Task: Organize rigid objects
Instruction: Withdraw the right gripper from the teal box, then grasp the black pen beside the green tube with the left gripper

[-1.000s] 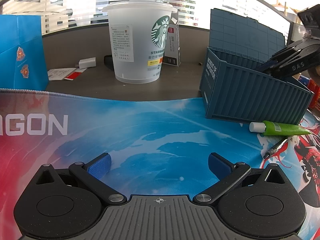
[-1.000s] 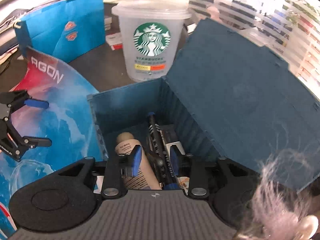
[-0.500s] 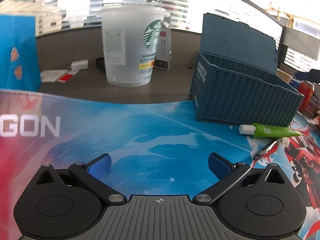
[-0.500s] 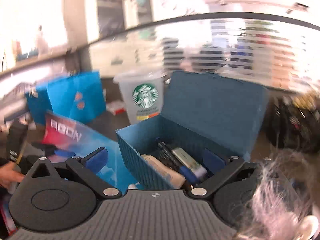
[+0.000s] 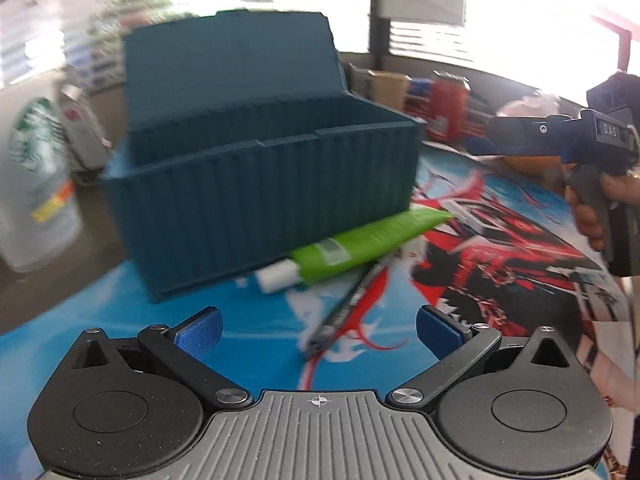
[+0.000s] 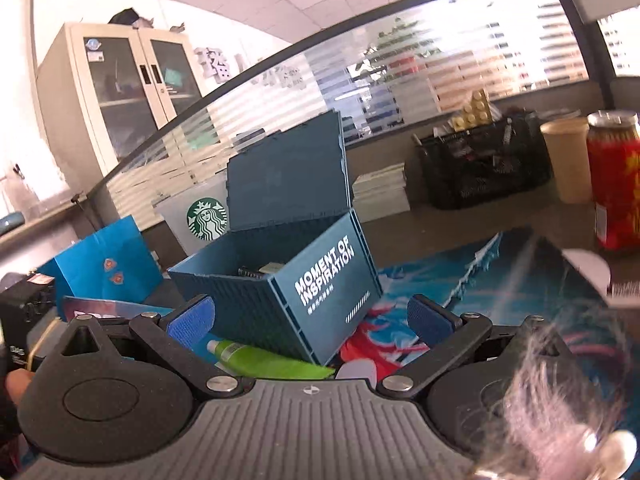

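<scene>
My left gripper (image 5: 318,326) – fingers wide apart, nothing between, pointing at pen (image 5: 346,312) on mat (image 5: 120,320). Green tube (image 5: 360,242) lies touching front wall of blue box (image 5: 260,196), lid up. My right gripper (image 6: 310,316) – fingers spread fully, empty, beside box.

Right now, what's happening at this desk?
A person is tidying small items into the blue box, lid up, some things already inside. Both grippers are open and empty: the left gripper points at the pen and green tube lying on the mat against the box front; the right gripper hangs beside the box's end.
</scene>
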A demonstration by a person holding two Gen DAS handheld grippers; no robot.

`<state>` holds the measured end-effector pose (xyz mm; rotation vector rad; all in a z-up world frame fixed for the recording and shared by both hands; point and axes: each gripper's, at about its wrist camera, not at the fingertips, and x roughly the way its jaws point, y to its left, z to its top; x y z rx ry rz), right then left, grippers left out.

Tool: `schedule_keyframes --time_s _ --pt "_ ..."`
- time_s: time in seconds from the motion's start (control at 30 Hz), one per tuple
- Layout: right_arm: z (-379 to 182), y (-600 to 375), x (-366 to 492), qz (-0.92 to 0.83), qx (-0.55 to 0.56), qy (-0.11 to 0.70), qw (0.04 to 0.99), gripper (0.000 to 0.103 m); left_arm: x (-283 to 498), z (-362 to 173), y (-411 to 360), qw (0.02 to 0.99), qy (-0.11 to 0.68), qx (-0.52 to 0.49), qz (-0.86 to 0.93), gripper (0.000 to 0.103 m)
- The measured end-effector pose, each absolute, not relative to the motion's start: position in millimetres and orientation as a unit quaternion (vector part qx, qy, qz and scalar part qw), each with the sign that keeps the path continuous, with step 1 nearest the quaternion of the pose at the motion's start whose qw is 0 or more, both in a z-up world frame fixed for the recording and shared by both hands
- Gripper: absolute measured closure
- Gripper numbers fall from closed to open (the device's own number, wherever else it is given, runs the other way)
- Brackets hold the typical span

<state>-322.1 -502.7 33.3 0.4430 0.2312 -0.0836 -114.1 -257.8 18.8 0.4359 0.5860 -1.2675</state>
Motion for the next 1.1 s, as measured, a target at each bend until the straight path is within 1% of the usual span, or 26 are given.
schedule_keyframes --time_s 0.07,0.2,0.33,0.43,0.47,0.5,0.63,0.7,0.73,0.77,0.9,1.1 --pt "27.8 -503.2 -322.3 -0.041 0.229 0.109 0.966 0.000 -109.5 14.6 -262.8 0.736 0.287 0.194 -0.581 0.000" --pt "18.0 -511.3 -330.2 -0.034 0.259 0.100 0.960 0.000 -106.5 15.4 -264.7 0.729 0.298 0.177 -0.590 0.000" --pt "10.7 -525.3 -334.6 -0.031 0.311 0.084 0.946 0.000 -110.5 14.4 -269.6 0.729 0.292 0.184 -0.591 0.002" --pt "3.0 -535.5 -336.6 -0.048 0.355 0.087 0.929 0.000 -125.4 13.0 -275.6 0.726 0.262 0.228 -0.593 0.017" --pt "1.2 -537.1 -336.1 -0.049 0.363 0.092 0.926 0.000 -130.4 14.1 -276.2 0.720 0.253 0.238 -0.601 0.030" --pt "0.3 -537.7 -335.2 -0.045 0.366 0.099 0.924 0.000 -132.5 16.1 -276.4 0.712 0.253 0.235 -0.611 0.046" --pt "-0.1 -534.1 -329.5 -0.034 0.361 0.122 0.924 0.000 -139.4 18.7 -286.4 0.708 0.254 0.240 -0.614 0.062" --pt "-1.3 -534.5 -328.4 -0.038 0.365 0.130 0.921 0.000 -140.5 20.2 -291.5 0.701 0.254 0.242 -0.622 0.082" --pt "-1.6 -534.7 -329.4 -0.038 0.366 0.128 0.921 0.000 -141.1 20.9 -292.0 0.696 0.253 0.242 -0.627 0.086" --pt "-2.2 -535.4 -331.1 -0.037 0.369 0.124 0.921 0.000 -142.1 21.0 -292.3 0.690 0.254 0.239 -0.634 0.089" --pt "-4.2 -539.0 -338.0 -0.040 0.383 0.104 0.917 0.000 -149.3 19.5 -287.2 0.680 0.244 0.241 -0.648 0.090" --pt "-4.5 -542.6 -341.6 -0.040 0.391 0.093 0.915 0.000 -148.0 20.4 -281.4 0.689 0.274 0.217 -0.635 0.091"
